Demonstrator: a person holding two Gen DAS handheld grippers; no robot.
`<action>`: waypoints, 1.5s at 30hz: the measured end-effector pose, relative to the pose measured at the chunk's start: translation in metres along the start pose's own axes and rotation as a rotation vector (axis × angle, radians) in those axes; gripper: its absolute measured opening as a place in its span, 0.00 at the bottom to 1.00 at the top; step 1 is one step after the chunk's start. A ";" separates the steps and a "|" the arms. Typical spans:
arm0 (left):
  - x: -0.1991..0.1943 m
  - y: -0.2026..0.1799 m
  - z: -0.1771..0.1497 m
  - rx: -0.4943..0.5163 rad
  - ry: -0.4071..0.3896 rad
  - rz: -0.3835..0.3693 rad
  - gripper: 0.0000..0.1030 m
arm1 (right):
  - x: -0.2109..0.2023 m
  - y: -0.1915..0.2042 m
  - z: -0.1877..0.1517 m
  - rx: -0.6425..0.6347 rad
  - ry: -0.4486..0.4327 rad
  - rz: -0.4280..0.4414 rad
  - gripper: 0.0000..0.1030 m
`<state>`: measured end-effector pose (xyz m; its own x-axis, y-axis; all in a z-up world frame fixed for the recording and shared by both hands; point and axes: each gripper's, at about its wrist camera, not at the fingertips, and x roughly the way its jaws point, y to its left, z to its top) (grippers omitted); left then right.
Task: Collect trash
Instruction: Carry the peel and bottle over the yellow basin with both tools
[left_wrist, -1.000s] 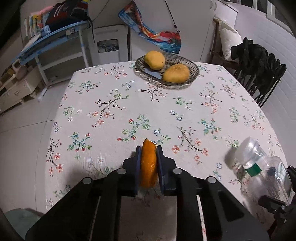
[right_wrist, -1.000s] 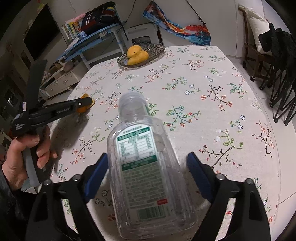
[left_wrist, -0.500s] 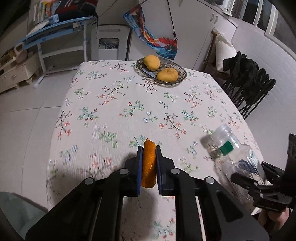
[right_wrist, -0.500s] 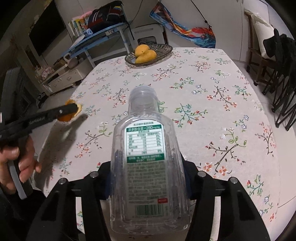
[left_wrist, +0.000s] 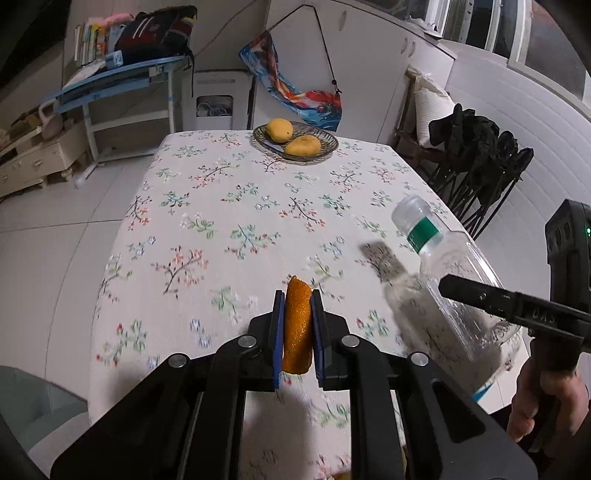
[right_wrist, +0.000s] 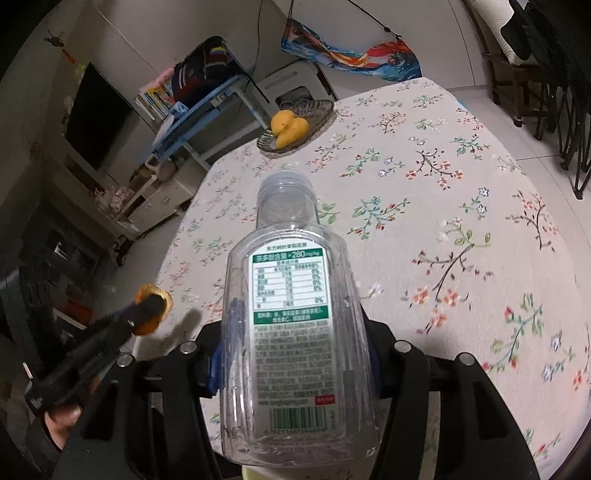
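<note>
My left gripper (left_wrist: 297, 334) is shut on an orange peel (left_wrist: 296, 328) and holds it above the near edge of the flowered table (left_wrist: 229, 206). It also shows in the right wrist view, where the peel (right_wrist: 153, 308) hangs at the left. My right gripper (right_wrist: 293, 363) is shut on an empty clear plastic bottle (right_wrist: 291, 321) with a green-and-white label, neck pointing away, lifted off the table. The bottle (left_wrist: 439, 280) shows at the right in the left wrist view.
A dark woven bowl (left_wrist: 295, 140) with two mangoes (left_wrist: 302, 145) stands at the table's far end. A blue desk (left_wrist: 114, 81) is at the back left and a chair draped in black clothes (left_wrist: 476, 155) at the right. A grey-green object (left_wrist: 33, 410) lies at the lower left.
My right gripper closed on the bottle and lifted it. Both grippers rose and pulled back toward the table's near edge, the left still carrying the peel.
</note>
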<state>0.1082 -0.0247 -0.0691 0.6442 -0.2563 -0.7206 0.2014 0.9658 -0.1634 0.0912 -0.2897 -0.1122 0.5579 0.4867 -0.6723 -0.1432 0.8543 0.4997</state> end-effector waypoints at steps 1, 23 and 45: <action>-0.003 -0.001 -0.002 0.000 -0.003 -0.001 0.13 | -0.001 0.001 -0.002 0.000 -0.003 0.006 0.54; -0.068 -0.014 -0.071 0.010 -0.030 -0.011 0.13 | -0.039 0.033 -0.088 0.009 -0.018 0.110 0.54; -0.104 -0.020 -0.108 0.000 -0.046 -0.036 0.13 | 0.001 0.065 -0.155 -0.149 0.238 -0.041 0.54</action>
<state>-0.0420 -0.0126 -0.0635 0.6698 -0.2923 -0.6825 0.2248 0.9559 -0.1889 -0.0439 -0.2052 -0.1650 0.3607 0.4653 -0.8083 -0.2529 0.8830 0.3954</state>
